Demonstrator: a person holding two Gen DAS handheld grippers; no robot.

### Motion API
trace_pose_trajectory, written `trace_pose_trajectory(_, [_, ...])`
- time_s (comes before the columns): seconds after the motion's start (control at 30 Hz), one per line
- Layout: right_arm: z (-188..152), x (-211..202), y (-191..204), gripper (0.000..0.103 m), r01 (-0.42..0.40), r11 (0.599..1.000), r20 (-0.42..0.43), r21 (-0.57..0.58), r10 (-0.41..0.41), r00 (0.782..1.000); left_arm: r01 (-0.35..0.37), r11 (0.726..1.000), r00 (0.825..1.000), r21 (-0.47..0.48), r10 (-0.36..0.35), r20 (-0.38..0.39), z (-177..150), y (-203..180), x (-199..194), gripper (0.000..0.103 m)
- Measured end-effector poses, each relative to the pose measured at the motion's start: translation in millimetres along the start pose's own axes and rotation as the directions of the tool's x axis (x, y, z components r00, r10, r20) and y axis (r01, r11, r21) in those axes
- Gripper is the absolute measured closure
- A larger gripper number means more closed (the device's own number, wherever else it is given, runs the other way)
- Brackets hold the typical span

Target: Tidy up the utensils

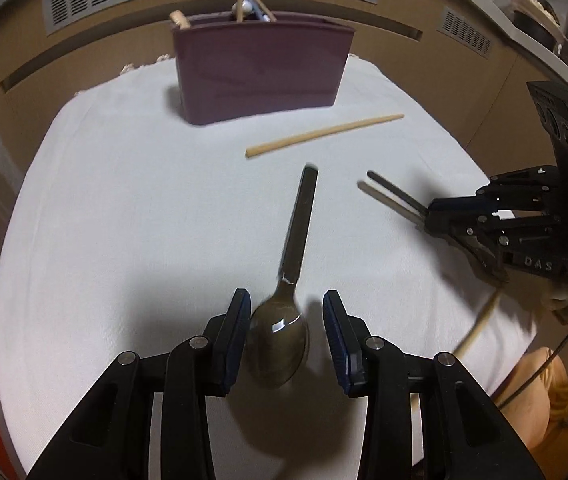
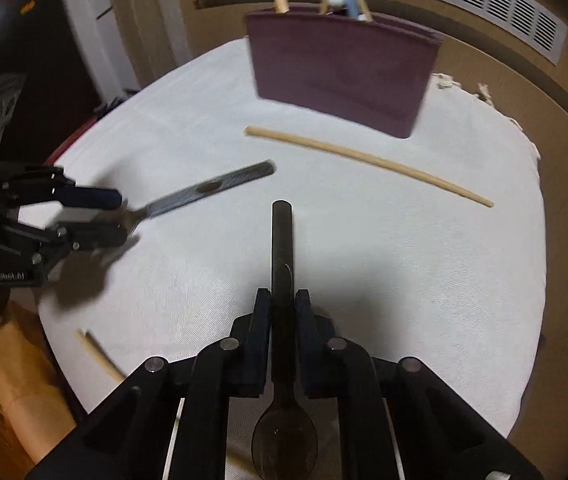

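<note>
Between right tongs: spoon clamped; possibly lifted.

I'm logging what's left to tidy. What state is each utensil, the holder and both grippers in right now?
Left gripper: shut on steel spoon, at its bowl.
Right gripper: shut on dark spoon, at its handle.
Long chopstick: lying loose on cloth, before holder.
Second chopstick: lying at the cloth's near edge.
Holder: upright, utensils inside.
</note>
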State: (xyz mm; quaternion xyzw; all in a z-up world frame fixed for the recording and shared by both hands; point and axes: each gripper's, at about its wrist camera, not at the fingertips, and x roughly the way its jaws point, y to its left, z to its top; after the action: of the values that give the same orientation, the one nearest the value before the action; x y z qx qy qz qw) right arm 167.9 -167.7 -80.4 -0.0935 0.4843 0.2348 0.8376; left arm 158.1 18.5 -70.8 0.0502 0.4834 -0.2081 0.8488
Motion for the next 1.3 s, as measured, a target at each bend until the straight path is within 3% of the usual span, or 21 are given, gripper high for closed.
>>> trace_pose_trajectory(0.13, [4, 0, -17, 0.092, 0.016, 0.997, 0.019, 0.074, -0.018, 1.000, 0.015, 0.999, 1.000, 0.045, -0.015, 0.001, 26, -7, 8, 0.064])
trace_pose_trajectory(0.33, [0, 5, -17, 0.092, 0.020, 0.996, 0.014, 0.081, -0.021, 1.000, -0.039, 0.990, 0.996, 0.133, 0.049, -0.071, 56, -20, 43, 0.064])
trace_pose_trajectory(0.6, [-6, 9, -23, 0.091, 0.015, 0.995, 0.020, 0.094, -0.017, 1.000, -0.065, 0.984, 0.990, 0.166, 0.085, -0.116, 61, -30, 59, 0.064])
trace_pose_trajectory(0.83, [-6, 9, -25, 0.091, 0.003, 0.995, 0.032, 0.095, -0.007, 0.999, -0.017, 0.990, 0.987, 0.140, 0.039, -0.156, 68, -23, 64, 0.064])
trace_pose_trajectory(0.93, [-5, 7, -26, 0.084, 0.014, 0.995, 0.035, 0.098, -0.018, 0.999, -0.037, 0.987, 0.990, 0.157, 0.058, -0.132, 67, -26, 63, 0.069])
trace_pose_trajectory(1.0, [-5, 5, -26, 0.081, 0.024, 0.995, 0.040, 0.096, -0.028, 0.999, -0.040, 0.985, 0.992, 0.166, 0.059, -0.111, 64, -30, 61, 0.086])
trace_pose_trajectory(1.3, [-2, -2, -19, 0.080, 0.067, 0.996, 0.048, 0.061, -0.070, 0.996, -0.020, 0.996, 1.000, 0.082, 0.022, -0.022, 45, -26, 36, 0.088])
